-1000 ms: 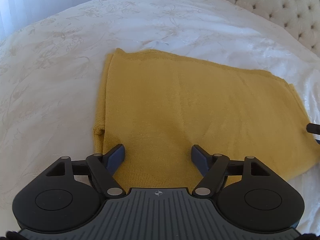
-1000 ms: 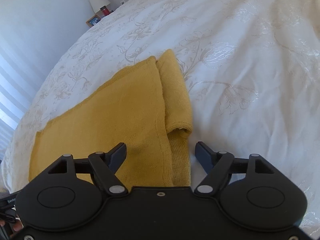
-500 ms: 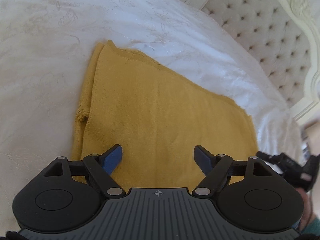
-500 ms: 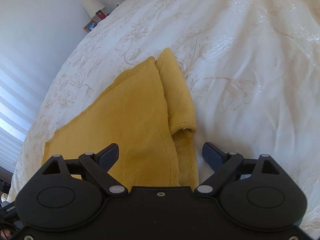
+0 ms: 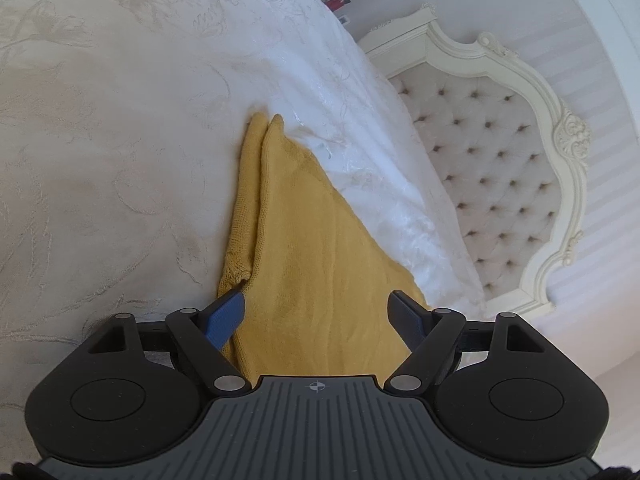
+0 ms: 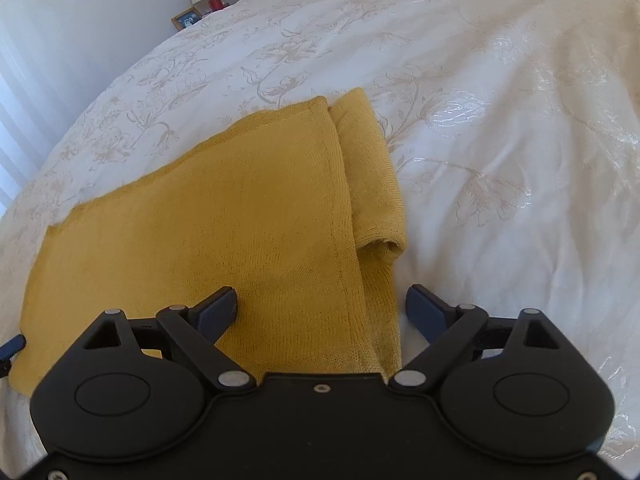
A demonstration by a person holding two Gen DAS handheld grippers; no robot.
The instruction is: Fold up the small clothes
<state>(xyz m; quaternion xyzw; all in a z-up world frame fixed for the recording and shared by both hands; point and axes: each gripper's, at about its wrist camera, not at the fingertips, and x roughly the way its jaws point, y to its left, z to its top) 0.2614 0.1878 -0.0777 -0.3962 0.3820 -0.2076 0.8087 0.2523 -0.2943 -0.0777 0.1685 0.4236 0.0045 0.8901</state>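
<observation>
A mustard-yellow knit garment [image 6: 224, 224] lies folded flat on the white bedspread, with a folded-in sleeve [image 6: 376, 184] along its right side. My right gripper [image 6: 320, 312] hovers open over the garment's near right edge, nothing pressed between its pads. In the left wrist view the same garment [image 5: 312, 264] runs away from me to a narrow end. My left gripper [image 5: 318, 314] is open over its near end, the left fingertip [image 5: 226, 314] close to the sleeve cuff [image 5: 236, 276]. At the left border of the right wrist view, a dark tip of the other gripper [image 6: 12, 346] shows.
The white embroidered bedspread [image 6: 500, 140] spreads around the garment on all sides. A tufted headboard with a carved cream frame [image 5: 520, 176] stands at the right in the left wrist view. A lamp, a red candle and a photo frame [image 6: 186, 18] sit on a far nightstand.
The left gripper has swung and rolled round, so the garment now points away lengthwise and the headboard fills the right. The right gripper's jaws have opened wider and it has shifted slightly.
</observation>
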